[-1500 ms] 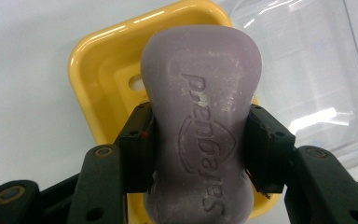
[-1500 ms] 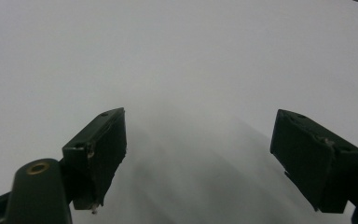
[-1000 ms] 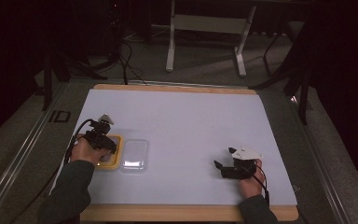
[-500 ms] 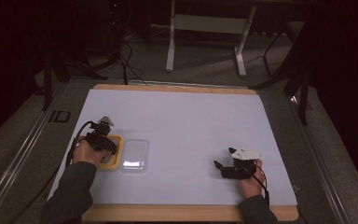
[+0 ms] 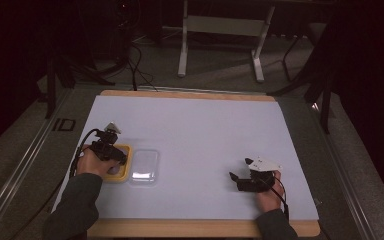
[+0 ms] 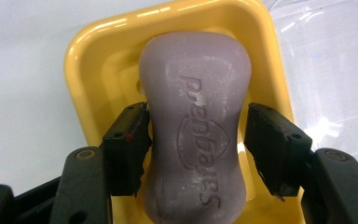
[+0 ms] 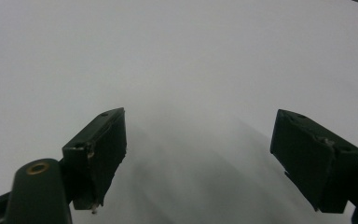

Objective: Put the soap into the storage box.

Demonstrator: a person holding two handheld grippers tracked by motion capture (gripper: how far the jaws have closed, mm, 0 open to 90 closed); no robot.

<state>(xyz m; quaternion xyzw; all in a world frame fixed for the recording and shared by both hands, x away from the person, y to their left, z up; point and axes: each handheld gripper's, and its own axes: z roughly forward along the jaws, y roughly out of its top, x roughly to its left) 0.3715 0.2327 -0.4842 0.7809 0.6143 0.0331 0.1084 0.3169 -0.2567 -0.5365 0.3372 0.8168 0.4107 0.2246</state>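
In the yellow dish [image 6: 86, 65] at the desk's [image 5: 205, 130] left, the purple soap bar [image 6: 196, 135] lies lengthwise, pointing away from me; my left claw [image 6: 198, 149] straddles its waist, spread. My right claw [image 7: 214, 158] gapes wide over bare desk.

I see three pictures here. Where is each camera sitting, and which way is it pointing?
High view: above the person's side, looking forward and down on the table; forearms, both hands, left gripper and right gripper show.
Left gripper view: rides the left gripper, looking along its jaws at a purple soap bar in a yellow dish.
Right gripper view: rides the right gripper, its wide-apart jaws over bare white surface.
Shared: the yellow dish and clear lid appear in the high and left gripper views.
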